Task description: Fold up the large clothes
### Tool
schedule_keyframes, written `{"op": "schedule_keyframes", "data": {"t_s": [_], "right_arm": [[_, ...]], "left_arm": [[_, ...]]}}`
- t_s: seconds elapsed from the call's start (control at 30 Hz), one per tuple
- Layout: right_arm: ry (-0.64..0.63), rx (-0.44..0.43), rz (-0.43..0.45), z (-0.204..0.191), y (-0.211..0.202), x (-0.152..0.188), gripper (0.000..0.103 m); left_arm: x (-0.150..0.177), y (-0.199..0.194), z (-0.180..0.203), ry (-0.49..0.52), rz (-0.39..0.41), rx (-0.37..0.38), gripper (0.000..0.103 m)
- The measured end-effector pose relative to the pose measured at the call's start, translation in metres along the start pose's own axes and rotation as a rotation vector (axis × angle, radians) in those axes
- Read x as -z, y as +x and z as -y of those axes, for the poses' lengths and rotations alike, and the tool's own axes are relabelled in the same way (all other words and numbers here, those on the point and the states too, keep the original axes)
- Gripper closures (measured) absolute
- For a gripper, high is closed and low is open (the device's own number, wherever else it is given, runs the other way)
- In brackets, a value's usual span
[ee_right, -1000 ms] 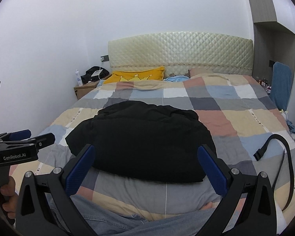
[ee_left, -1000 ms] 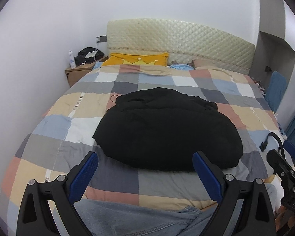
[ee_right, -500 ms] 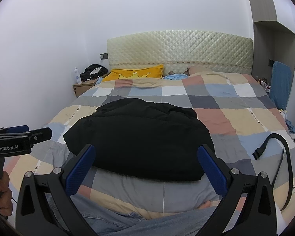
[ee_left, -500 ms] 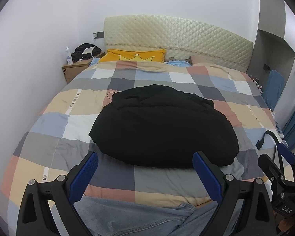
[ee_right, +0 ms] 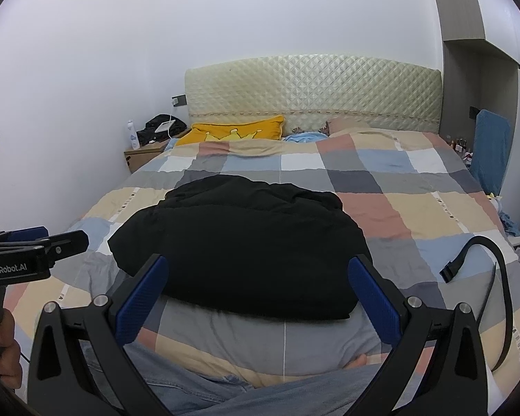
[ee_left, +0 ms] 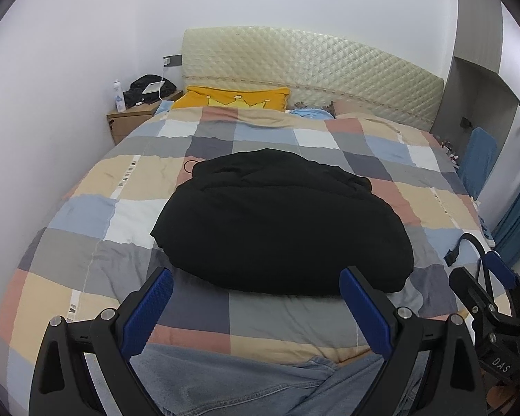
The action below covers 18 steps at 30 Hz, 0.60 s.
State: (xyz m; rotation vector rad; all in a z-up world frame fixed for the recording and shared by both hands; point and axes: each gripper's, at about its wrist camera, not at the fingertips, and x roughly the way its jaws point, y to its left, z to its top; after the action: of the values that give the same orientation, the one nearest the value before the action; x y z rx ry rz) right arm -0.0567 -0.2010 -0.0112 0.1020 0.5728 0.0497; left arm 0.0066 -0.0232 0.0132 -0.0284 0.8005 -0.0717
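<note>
Above the black garment [ee_left: 280, 222], left gripper [ee_left: 256, 298] and right gripper [ee_right: 258, 284] gape wide, empty.

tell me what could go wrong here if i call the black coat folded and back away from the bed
The black garment is a puffy, rounded bundle, so it may spring open with both grippers open and clear of it. The loose black strap lies on the quilt beside the right gripper and could snag. The left gripper also holds nothing.
</note>
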Motion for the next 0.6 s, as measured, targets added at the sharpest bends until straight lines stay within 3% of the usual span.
{"op": "schedule_keyframes", "data": {"t_s": [0.6], "right_arm": [[-0.007, -0.007, 0.002, -0.0032, 0.0, 0.0005, 0.0]], "left_arm": [[0.005, -0.0022, 0.0016, 0.012, 0.015, -0.008, 0.006]]}}
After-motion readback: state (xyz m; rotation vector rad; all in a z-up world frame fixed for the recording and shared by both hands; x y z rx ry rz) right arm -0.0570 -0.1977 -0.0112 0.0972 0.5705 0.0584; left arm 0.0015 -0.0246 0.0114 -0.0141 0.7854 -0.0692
